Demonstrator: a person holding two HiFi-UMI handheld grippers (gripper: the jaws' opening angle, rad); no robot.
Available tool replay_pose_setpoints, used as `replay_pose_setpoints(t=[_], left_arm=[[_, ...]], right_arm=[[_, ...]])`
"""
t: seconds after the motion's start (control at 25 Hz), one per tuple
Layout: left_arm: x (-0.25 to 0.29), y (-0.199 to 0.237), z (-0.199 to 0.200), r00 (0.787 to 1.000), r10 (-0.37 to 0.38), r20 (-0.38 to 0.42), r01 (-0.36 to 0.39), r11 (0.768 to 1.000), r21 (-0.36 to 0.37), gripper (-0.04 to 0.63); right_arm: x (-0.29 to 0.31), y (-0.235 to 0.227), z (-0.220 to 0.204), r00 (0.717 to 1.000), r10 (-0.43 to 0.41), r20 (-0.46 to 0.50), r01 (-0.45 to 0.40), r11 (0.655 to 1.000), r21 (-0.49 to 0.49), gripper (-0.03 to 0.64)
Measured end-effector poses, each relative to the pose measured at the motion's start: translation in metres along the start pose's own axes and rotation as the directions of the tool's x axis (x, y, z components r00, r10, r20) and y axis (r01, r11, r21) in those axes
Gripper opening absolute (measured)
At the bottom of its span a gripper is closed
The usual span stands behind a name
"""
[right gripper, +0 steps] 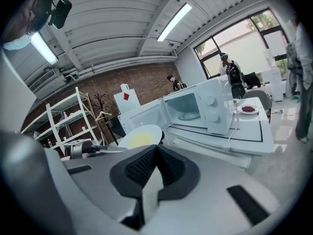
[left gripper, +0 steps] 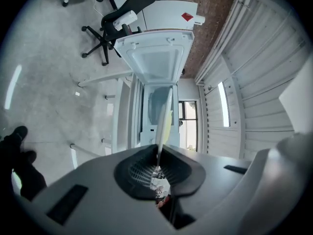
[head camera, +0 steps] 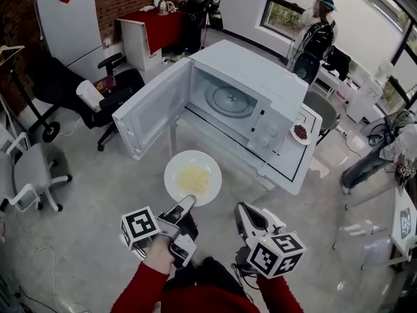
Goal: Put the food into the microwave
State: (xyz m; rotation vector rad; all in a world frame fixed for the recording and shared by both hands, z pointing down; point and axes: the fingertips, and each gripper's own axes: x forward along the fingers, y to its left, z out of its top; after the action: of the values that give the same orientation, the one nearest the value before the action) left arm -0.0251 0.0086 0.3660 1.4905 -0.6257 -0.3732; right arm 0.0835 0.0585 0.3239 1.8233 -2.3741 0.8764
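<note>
A white plate (head camera: pixel 193 177) with flat yellow food (head camera: pixel 194 178) hangs level in the air in front of the microwave (head camera: pixel 260 77). My left gripper (head camera: pixel 188 201) is shut on the plate's near rim. In the left gripper view the plate (left gripper: pixel 164 119) stands edge-on between the pads, at the left gripper (left gripper: pixel 157 153). The microwave's door (head camera: pixel 153 109) is swung wide open to the left, and the glass turntable (head camera: pixel 229 101) inside is bare. My right gripper (head camera: pixel 242 208) is shut and holds nothing, to the right of the plate. The right gripper (right gripper: pixel 156 148) points toward the microwave (right gripper: pixel 200 106), with the plate (right gripper: pixel 139 137) at its left.
The microwave stands on a white table (head camera: pixel 301 168) that also bears a small dish of red food (head camera: pixel 300 133) and a cable. A black office chair (head camera: pixel 98 93) and a grey one (head camera: pixel 29 175) are at the left. People stand at the back near the windows.
</note>
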Motion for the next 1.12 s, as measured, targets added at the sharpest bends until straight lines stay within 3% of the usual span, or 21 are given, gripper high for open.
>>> replay_pose_setpoints(t=[0.6,1.12], left_arm=[[0.159,-0.006,0.073,0.999,-0.023,0.036,0.023,1.0,-0.01,0.021],[0.243,0.014,0.132,0.995,-0.086,-0.046,0.084,0.996,-0.036,0.021]], right_arm=[[0.119,-0.087,0.063,0.997,0.018,-0.073,-0.025,0.995,-0.099,0.014],[0.218,-0.104,0.061,0.99,-0.051,-0.13,0.033,0.99,-0.139,0.014]])
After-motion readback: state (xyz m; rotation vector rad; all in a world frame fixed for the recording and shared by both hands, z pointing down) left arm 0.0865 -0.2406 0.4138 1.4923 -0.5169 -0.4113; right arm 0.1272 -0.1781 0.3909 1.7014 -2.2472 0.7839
